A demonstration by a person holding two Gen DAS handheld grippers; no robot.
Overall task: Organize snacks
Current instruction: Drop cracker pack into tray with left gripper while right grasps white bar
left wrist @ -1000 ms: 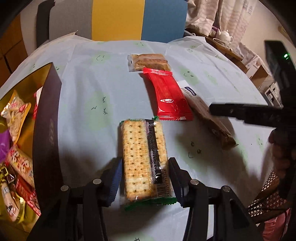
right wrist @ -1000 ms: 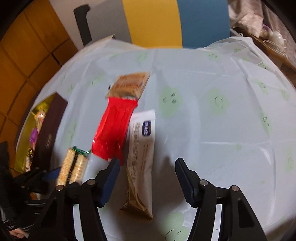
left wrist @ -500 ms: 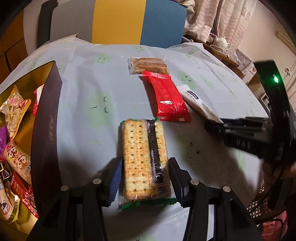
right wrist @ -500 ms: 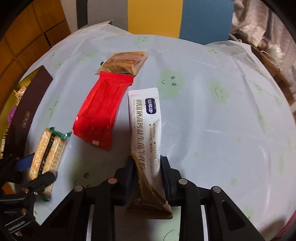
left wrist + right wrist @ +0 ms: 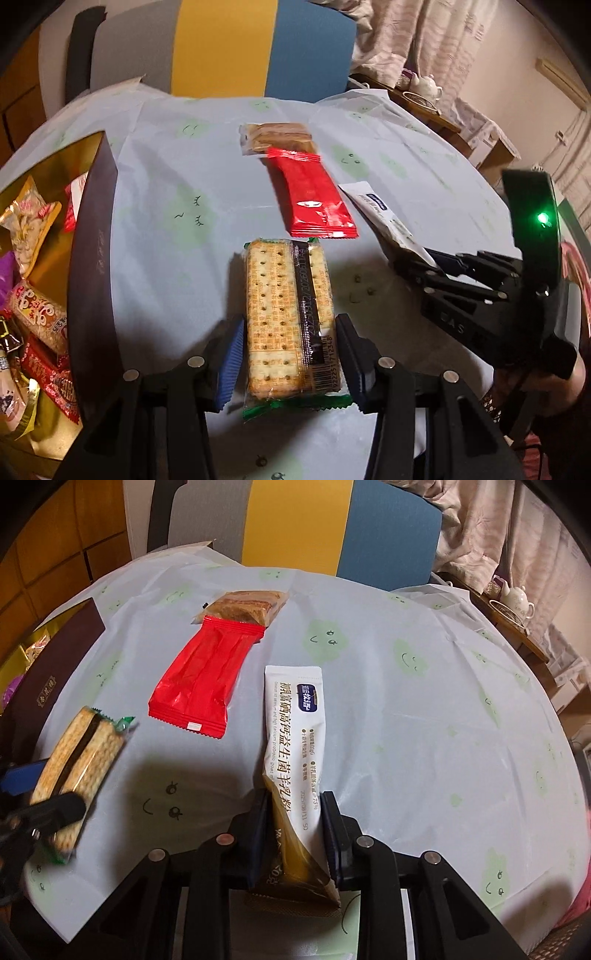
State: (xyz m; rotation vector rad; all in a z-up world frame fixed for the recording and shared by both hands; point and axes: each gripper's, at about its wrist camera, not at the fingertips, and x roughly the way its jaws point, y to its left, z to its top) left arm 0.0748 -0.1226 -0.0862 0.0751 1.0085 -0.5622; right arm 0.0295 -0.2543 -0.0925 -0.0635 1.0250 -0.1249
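A clear pack of square crackers [image 5: 288,317] with a green-edged wrapper lies lengthwise between the blue pads of my left gripper [image 5: 290,362], which is shut on its sides just above the tablecloth. From the right wrist the same cracker pack [image 5: 81,760] shows at the left, crossed by a left finger. My right gripper [image 5: 295,830] is shut on the brown near end of a long white sachet [image 5: 293,731]. The sachet's far end points away over the table. In the left wrist view the right gripper [image 5: 413,262] holds the sachet [image 5: 380,218] at the right.
A red wrapper [image 5: 314,199] and a brown pastry pack [image 5: 277,136] lie in a row beyond the crackers. A dark box [image 5: 92,258] with a gold lining stands at the left, holding several snack packs. A pale smiley-print cloth [image 5: 424,738] covers the table, and chairs stand behind it.
My right gripper came down over the white sachet and shut on its near end, then moved nearer the left gripper. The crackers stayed between the left pads throughout.
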